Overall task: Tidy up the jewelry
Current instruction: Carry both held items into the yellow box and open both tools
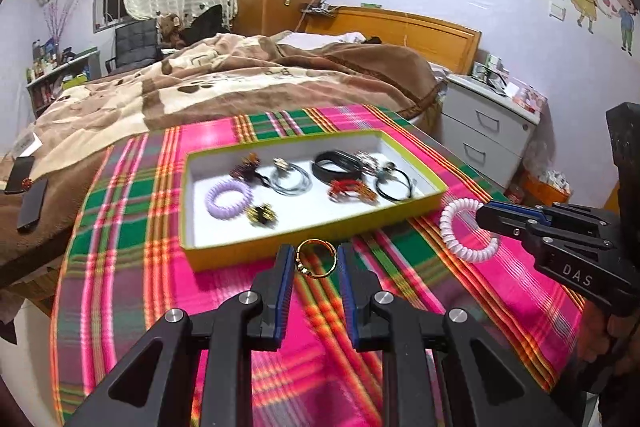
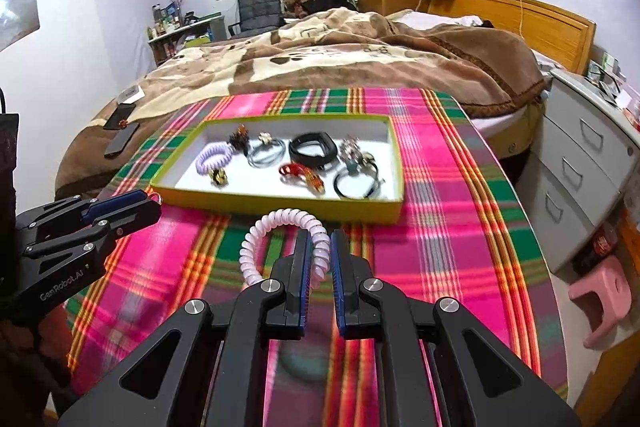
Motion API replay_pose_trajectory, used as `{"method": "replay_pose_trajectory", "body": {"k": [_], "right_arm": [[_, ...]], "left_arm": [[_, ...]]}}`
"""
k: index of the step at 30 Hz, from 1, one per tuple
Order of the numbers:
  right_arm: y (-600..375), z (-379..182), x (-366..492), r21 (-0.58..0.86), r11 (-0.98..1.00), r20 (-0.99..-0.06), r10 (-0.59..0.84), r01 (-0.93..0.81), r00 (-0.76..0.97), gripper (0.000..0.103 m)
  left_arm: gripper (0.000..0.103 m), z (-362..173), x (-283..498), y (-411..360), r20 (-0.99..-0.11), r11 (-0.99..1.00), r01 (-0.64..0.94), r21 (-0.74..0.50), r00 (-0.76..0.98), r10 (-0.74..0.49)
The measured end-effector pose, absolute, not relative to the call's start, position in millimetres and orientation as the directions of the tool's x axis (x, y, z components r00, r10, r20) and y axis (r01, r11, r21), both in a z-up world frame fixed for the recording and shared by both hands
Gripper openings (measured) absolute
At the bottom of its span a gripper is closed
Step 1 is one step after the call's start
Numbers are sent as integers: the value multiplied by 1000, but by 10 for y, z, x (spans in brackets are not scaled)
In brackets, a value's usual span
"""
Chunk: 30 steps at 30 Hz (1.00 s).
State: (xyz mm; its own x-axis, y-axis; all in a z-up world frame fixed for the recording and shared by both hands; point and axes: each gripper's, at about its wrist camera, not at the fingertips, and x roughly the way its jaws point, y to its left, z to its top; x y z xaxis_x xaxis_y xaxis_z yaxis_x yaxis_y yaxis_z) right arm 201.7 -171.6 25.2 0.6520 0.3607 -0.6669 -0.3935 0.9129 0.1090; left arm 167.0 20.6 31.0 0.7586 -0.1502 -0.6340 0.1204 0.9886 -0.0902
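Left wrist view shows the left gripper (image 1: pixel 316 259) closed on a gold ring (image 1: pixel 316 259), the blue pads pinching the thin band at its two sides, just in front of the near wall of the tray (image 1: pixel 280 243). The ring looks hard, smooth and very light, with a small ornament on its lower left edge. Such a narrow metal band is likely to slip or twist, so a hold across the plain band, clear of the ornament, seems safest.

Right wrist view shows the right gripper (image 2: pixel 320 259) clamped on one side of a pale pink coil hair tie (image 2: pixel 280 223), whose free loop arches out to the left of the jaws, also just short of the tray's near wall. The coil is glossy plastic, springy and soft. It should squash under the pads and bounce on release, but it is light and not fragile.

Inside the tray, a shallow white-floored box with yellow-green walls, lie a lilac coil tie (image 1: pixel 228 197), a black band (image 1: pixel 336 167), thin elastic ties with charms and a red clip (image 1: pixel 348 189). Beneath the tray spreads a pink, green and orange plaid cloth (image 1: pixel 480 291), woven and soft. Beyond the tray lies a bed with a brown plush blanket (image 1: pixel 240 79).
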Motion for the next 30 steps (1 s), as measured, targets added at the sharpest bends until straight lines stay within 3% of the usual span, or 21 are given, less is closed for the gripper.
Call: {"method": "replay_pose_trajectory", "body": {"k": [10,30], "right_arm": [[-1448,285,2392,100,902,-667,374,-419,644,10],[-1078,-76,2951,101,889,-737,369,-447,567,10]], "left_arm": [[22,313,2031,523,-635,992,95,-80,763,-125],[22,-173,2623,710,-750,994,74,-77,653,-107]]}}
